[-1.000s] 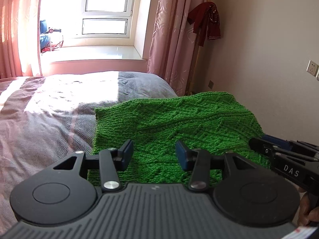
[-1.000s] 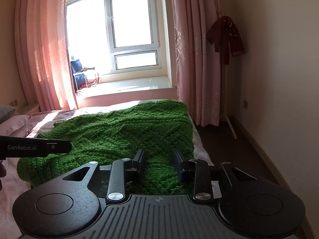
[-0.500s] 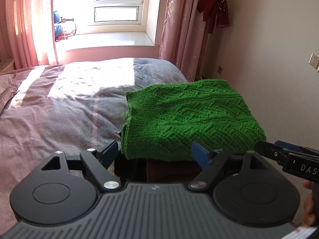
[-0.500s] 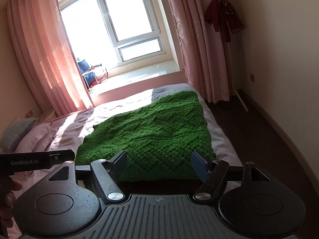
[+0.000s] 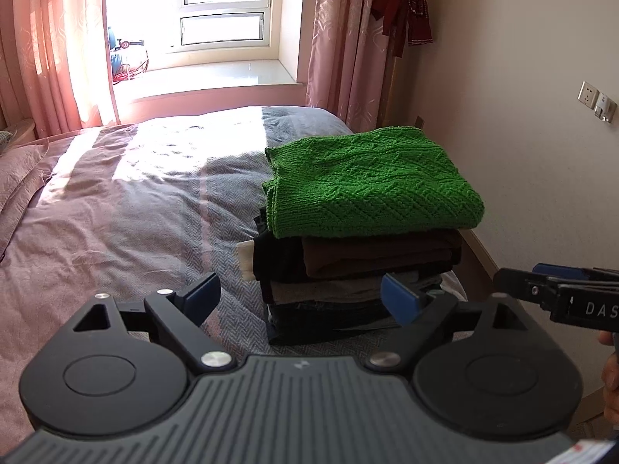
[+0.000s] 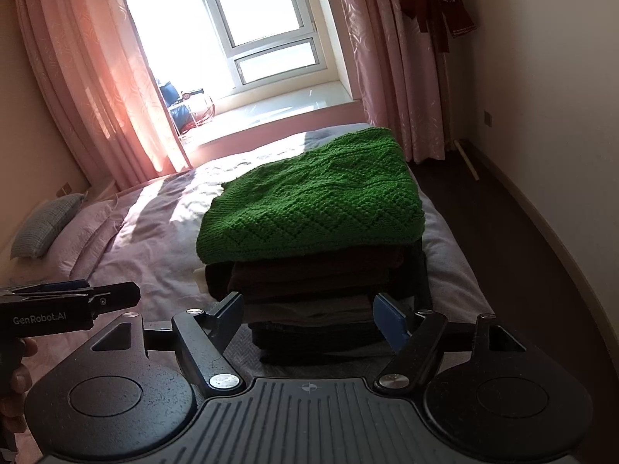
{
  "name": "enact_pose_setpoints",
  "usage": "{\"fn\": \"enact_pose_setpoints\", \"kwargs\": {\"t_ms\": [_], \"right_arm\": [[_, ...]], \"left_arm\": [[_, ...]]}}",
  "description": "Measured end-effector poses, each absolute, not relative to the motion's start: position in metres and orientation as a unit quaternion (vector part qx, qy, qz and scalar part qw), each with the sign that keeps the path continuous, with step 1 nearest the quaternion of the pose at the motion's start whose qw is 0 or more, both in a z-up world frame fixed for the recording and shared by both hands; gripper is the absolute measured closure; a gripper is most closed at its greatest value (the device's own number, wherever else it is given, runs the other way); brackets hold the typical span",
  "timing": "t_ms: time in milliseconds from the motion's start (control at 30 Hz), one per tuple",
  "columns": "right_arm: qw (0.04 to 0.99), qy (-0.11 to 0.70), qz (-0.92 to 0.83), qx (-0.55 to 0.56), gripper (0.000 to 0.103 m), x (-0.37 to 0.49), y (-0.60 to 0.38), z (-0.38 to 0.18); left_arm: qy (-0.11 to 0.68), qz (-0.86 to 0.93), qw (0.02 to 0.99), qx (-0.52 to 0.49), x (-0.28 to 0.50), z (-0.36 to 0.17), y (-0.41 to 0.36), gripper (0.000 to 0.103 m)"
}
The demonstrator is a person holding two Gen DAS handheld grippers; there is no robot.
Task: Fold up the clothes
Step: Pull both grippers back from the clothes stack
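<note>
The folded green sweater (image 5: 371, 181) tops the stack (image 5: 359, 270) at the bed's (image 5: 135, 208) right edge, so both hand-held grippers hang clear: left (image 5: 300, 295) opening wide, right (image 6: 309, 315) wide, nothing between.

**Both grippers empty, jaws spread**

Left gripper (image 5: 301, 294): angled downward, jaws opening, nothing between the blue pads (image 5: 398, 299). Right gripper (image 6: 309, 311): angled downward too, jaws wide apart and empty. Side by side, near each other. Holding hand (image 6: 17, 382) partly visible behind the left tool.
</note>
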State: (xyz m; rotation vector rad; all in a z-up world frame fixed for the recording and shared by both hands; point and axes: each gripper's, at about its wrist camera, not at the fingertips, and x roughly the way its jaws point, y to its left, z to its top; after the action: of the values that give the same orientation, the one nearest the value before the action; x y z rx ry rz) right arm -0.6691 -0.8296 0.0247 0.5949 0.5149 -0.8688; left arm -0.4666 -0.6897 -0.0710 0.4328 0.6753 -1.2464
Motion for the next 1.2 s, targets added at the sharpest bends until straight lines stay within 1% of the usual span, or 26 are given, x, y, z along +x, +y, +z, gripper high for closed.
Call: {"fn": "enact_pose_setpoints", "kwargs": {"t_ms": [200, 233, 300, 500, 700, 1200], "right_arm": [[0.83, 0.254, -0.412, 0.277, 0.032, -0.669, -0.793, 0.035], [0.829, 0.257, -0.414, 0.275, 0.032, -0.67, -0.787, 0.036], [0.828, 0.261, -0.418, 0.268, 0.032, -0.671, -0.778, 0.038], [0.82, 0.256, -0.424, 0.287, 0.032, -0.681, -0.759, 0.037], [0.814, 0.253, -0.425, 0.305, 0.032, -0.69, -0.744, 0.035], [0.808, 0.282, -0.431, 0.287, 0.032, -0.683, -0.726, 0.024]], "left_arm": [[0.291, -0.578, 0.736, 0.198, -0.475, -0.061, -0.653, 0.007], [0.292, -0.581, 0.734, 0.195, -0.475, -0.06, -0.647, 0.003], [0.293, -0.587, 0.731, 0.188, -0.476, -0.059, -0.639, 0.001], [0.289, -0.591, 0.729, 0.192, -0.484, -0.058, -0.62, 0.001], [0.303, -0.583, 0.727, 0.198, -0.486, -0.062, -0.611, 0.001], [0.332, -0.568, 0.723, 0.21, -0.484, -0.081, -0.605, 0.001]]}}
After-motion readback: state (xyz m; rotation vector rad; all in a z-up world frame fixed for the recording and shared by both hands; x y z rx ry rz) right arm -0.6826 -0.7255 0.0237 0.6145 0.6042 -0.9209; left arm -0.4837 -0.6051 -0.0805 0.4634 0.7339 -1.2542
